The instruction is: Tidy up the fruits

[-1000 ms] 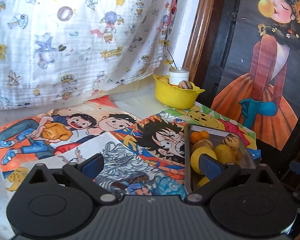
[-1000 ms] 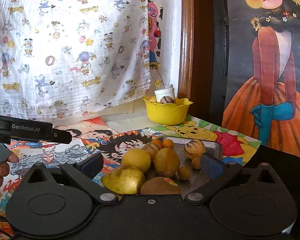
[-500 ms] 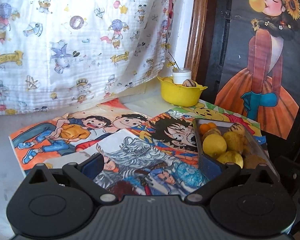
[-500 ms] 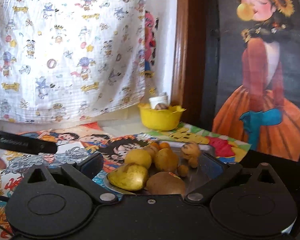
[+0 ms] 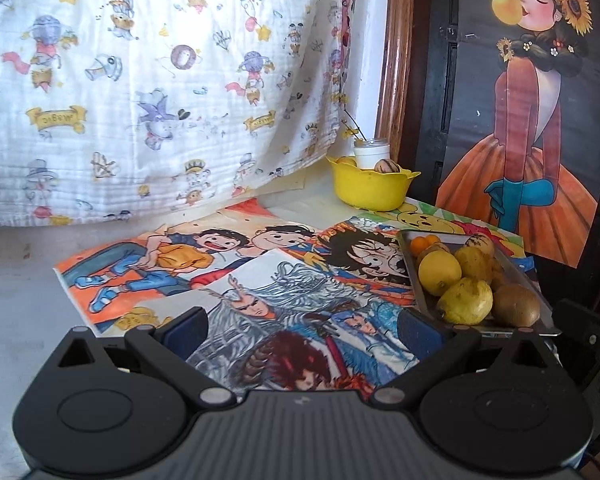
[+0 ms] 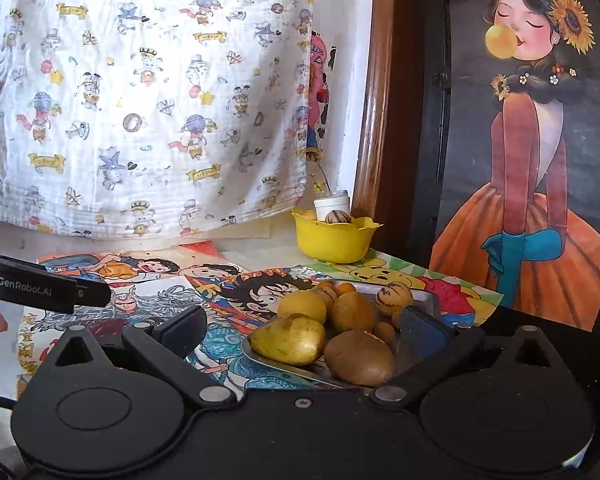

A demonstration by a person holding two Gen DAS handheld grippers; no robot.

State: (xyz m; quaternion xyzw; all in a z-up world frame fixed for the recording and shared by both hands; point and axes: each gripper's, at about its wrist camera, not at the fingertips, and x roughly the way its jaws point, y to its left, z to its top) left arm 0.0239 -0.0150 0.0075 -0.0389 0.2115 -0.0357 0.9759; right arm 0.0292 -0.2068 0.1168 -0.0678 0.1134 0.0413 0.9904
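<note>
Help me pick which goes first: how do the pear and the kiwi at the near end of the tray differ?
The pear is yellow-green, smooth and tapered, lying on its side; the kiwi is brown, matte and evenly oval. The pear looks somewhat longer than the kiwi. The kiwi lies right of the pear. Both rest at the metal tray's near end, ungripped.

"genrobot.ai" on left tool (image 6: pixel 44 292)

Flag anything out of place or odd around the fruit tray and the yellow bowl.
A white jar sits in the yellow bowl among fruit, which looks out of place. The tray of fruit lies flat, nothing spilled. Both grippers hang open, holding nothing.
</note>
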